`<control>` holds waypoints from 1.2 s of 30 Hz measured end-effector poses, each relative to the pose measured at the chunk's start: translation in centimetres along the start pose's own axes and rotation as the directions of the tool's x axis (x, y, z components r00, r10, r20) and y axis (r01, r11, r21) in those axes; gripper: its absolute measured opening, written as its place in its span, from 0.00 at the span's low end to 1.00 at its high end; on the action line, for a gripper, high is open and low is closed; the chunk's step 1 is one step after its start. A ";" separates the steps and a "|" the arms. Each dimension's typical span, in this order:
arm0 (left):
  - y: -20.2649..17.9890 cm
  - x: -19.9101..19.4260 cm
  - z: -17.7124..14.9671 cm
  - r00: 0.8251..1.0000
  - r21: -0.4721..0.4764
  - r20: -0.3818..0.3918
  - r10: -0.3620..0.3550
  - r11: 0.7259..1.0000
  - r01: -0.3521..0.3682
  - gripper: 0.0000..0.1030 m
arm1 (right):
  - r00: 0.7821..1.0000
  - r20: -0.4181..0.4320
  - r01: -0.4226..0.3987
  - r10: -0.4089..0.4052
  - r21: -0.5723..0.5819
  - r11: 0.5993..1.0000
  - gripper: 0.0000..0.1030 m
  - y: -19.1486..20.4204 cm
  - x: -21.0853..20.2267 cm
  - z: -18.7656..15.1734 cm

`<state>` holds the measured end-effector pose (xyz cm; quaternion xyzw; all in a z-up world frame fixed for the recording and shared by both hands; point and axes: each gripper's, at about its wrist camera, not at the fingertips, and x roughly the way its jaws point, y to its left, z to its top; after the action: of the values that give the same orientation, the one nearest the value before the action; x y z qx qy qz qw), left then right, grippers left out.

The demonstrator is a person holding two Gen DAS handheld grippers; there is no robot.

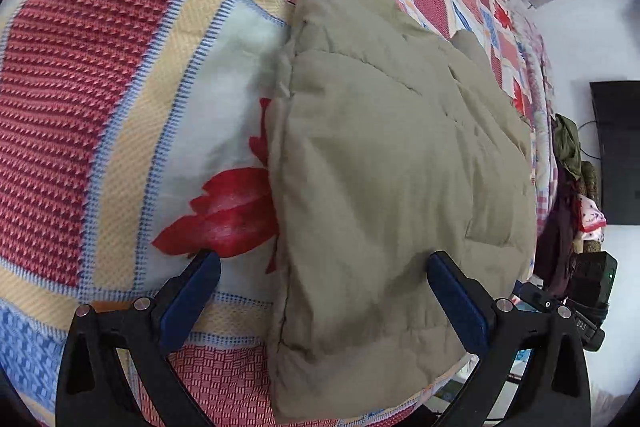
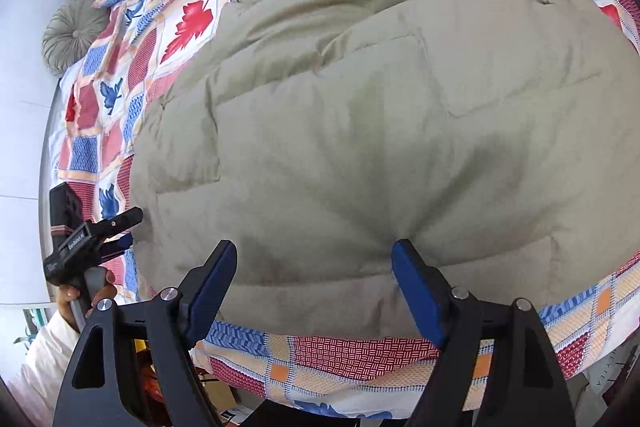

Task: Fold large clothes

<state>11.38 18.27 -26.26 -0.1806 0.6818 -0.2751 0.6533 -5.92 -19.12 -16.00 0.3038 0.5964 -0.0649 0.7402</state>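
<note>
A puffy olive-khaki quilted jacket [image 1: 392, 163] lies folded into a thick block on the patterned bedspread [image 1: 92, 115]. My left gripper [image 1: 324, 259] is open, its fingers straddling the jacket's left seam edge near the bed's front edge, holding nothing. In the right wrist view the jacket [image 2: 380, 131] fills the middle. My right gripper [image 2: 314, 249] is open just above the jacket's near edge; its right fingertip [image 2: 404, 251] presses a dent into the fabric. The left gripper also shows in the right wrist view [image 2: 120, 227], at the jacket's left side.
The bedspread [image 2: 360, 355] has red, blue and orange squares with leaf prints. A round grey-green cushion [image 2: 72, 39] lies at the bed's far left. A pile of clothes [image 1: 572, 187] and a dark screen [image 1: 616, 151] stand beyond the bed's right edge.
</note>
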 end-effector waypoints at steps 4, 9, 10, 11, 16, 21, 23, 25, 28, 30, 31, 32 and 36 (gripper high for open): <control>-1.7 1.2 1.3 0.997 0.063 -0.030 -0.076 0.995 0.078 1.00 | 1.000 -0.009 0.009 -0.009 -0.008 1.000 0.80 0.0 0.3 0.1; -4.4 3.2 2.6 0.989 0.129 -0.091 -0.118 0.983 0.129 1.00 | 1.000 -0.015 0.021 -0.021 -0.010 1.000 0.80 0.0 0.4 0.0; -4.6 4.0 2.8 0.989 0.140 -0.110 -0.101 0.983 0.116 1.00 | 1.000 -0.016 0.024 -0.024 -0.010 1.000 0.80 0.1 0.5 0.0; -4.6 4.4 2.8 0.989 0.147 -0.114 -0.096 0.983 0.112 1.00 | 0.999 -0.018 0.027 -0.027 -0.011 1.000 0.80 0.1 0.5 0.0; -5.3 3.8 3.0 0.978 0.151 -0.138 -0.155 0.973 0.175 0.37 | 0.999 -0.046 0.026 -0.027 -0.017 1.000 0.80 0.2 0.3 0.2; -7.2 1.5 2.5 0.981 0.177 -0.123 -0.152 0.969 0.172 0.24 | 1.000 -0.003 0.000 0.000 -0.023 1.000 0.80 0.4 -1.7 1.1; -8.5 0.4 2.3 0.982 0.185 -0.111 -0.155 0.967 0.174 0.24 | 0.998 0.055 0.013 -0.011 -0.030 0.999 0.40 0.1 -2.5 1.9; -10.0 -1.0 1.9 0.982 0.198 -0.101 -0.158 0.964 0.176 0.24 | 0.997 0.078 0.024 -0.022 -0.026 0.999 0.22 -0.4 -2.5 3.2; -13.4 -2.8 1.3 0.984 0.235 -0.088 -0.157 0.956 0.174 0.24 | 0.993 0.117 0.018 -0.014 -0.034 0.999 0.13 -1.0 -1.6 4.6; -16.2 -3.9 0.8 0.984 0.270 -0.086 -0.156 0.947 0.174 0.24 | 0.992 0.124 0.005 0.001 -0.047 0.999 0.12 -1.3 -0.6 5.3; -17.4 -4.3 0.7 0.984 0.282 -0.088 -0.157 0.943 0.176 0.24 | 0.992 0.124 0.005 0.001 -0.048 0.999 0.12 -1.6 0.3 5.7; -18.9 -4.4 0.5 0.984 0.297 -0.092 -0.151 0.939 0.172 0.24 | 0.992 0.123 0.002 0.004 -0.044 0.999 0.10 -1.9 0.9 6.0; -24.7 -3.9 -0.3 0.992 0.360 -0.098 -0.077 0.927 0.107 0.24 | 0.992 0.118 -0.035 0.036 -0.008 0.999 0.06 -3.2 3.5 7.4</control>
<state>8.58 1.31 -8.06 -0.0767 0.6360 -0.4341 0.6334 -0.15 -24.70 -19.66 0.3080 0.5461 -0.0680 0.7761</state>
